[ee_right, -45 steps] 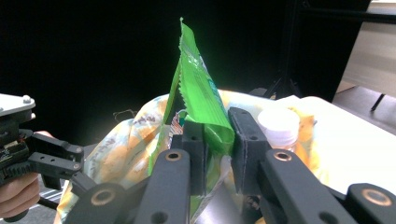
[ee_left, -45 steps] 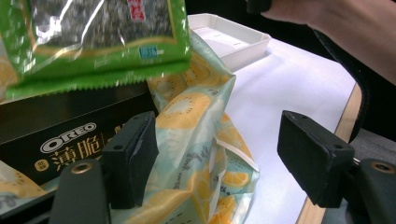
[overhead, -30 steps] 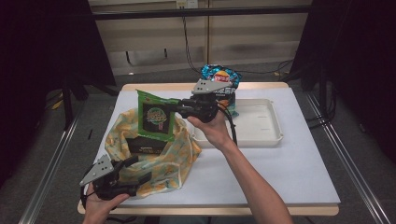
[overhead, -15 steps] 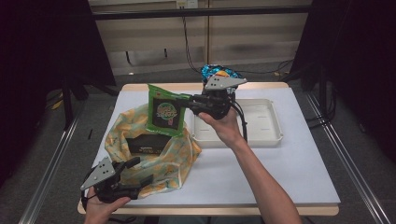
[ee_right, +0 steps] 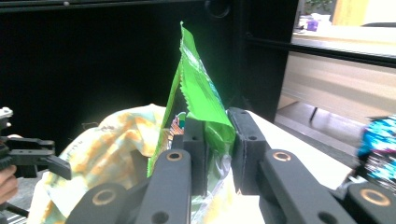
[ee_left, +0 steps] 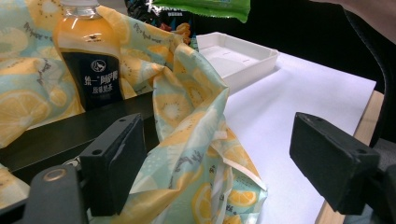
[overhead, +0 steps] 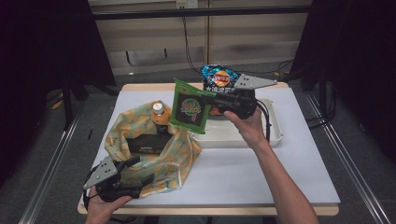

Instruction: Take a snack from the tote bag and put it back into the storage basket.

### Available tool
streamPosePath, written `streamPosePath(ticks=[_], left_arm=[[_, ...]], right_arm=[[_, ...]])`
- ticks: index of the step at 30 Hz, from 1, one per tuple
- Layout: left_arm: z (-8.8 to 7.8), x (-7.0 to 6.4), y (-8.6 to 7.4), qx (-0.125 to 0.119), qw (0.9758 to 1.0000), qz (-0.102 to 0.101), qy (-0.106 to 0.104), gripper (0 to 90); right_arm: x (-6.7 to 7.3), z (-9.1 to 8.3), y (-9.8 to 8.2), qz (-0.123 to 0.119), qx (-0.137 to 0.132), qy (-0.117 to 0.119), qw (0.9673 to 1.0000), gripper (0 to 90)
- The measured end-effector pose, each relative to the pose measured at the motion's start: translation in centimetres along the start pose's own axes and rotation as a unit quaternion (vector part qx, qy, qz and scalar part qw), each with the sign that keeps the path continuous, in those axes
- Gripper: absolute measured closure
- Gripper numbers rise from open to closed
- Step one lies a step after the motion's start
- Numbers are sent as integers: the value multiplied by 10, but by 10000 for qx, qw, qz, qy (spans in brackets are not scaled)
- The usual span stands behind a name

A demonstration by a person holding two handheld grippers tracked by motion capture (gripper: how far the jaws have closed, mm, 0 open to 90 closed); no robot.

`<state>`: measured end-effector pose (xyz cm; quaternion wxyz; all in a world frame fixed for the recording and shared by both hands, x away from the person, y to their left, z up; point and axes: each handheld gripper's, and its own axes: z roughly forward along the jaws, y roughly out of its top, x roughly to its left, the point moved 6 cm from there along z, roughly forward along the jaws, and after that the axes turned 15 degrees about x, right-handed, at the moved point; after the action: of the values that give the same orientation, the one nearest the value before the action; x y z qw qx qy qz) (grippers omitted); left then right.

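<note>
White table (overhead: pixel 289 154); right tongs (overhead: pixel 211 105) clamping green packet (overhead: pixel 189 106) aloft

two snack bags (overhead: pixel 189 106) (green, blue), one bottle (overhead: pixel 160 117)

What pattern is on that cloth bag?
Yellow lemon and kiwi slices on pale mint cloth bag, clearest in the left gripper view.

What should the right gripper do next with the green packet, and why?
Probably carry it on over the white tray and lower it. The right gripper is shut on the green packet, which hangs in the air between the fruit-print bag and the tray.
</note>
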<state>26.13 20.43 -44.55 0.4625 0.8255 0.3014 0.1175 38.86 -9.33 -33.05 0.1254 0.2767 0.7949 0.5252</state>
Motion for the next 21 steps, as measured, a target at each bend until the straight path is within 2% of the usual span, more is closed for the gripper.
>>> streamPosePath(ticks=[3, 6, 11, 17, 21], left_arm=[[0, -2, 0, -3, 10000, 7, -45, 189], [0, -2, 0, -1, 10000, 85, 23, 191], [1, -2, 0, -10, 9999, 11, -107, 190], [1, 1, -1, 47, 10000, 1, 16, 175], [2, 1, -2, 110, 9999, -34, 5, 160]], right_arm=[[-8, -7, -5, 78, -3, -89, 9999, 778], [-13, -13, -10, 100, 46, -152, 9998, 778], [-21, -20, -20, 155, 132, -259, 9995, 778], [-36, -29, -34, 307, 152, -385, 9987, 778], [-45, -35, -43, 407, 188, -492, 9978, 778]])
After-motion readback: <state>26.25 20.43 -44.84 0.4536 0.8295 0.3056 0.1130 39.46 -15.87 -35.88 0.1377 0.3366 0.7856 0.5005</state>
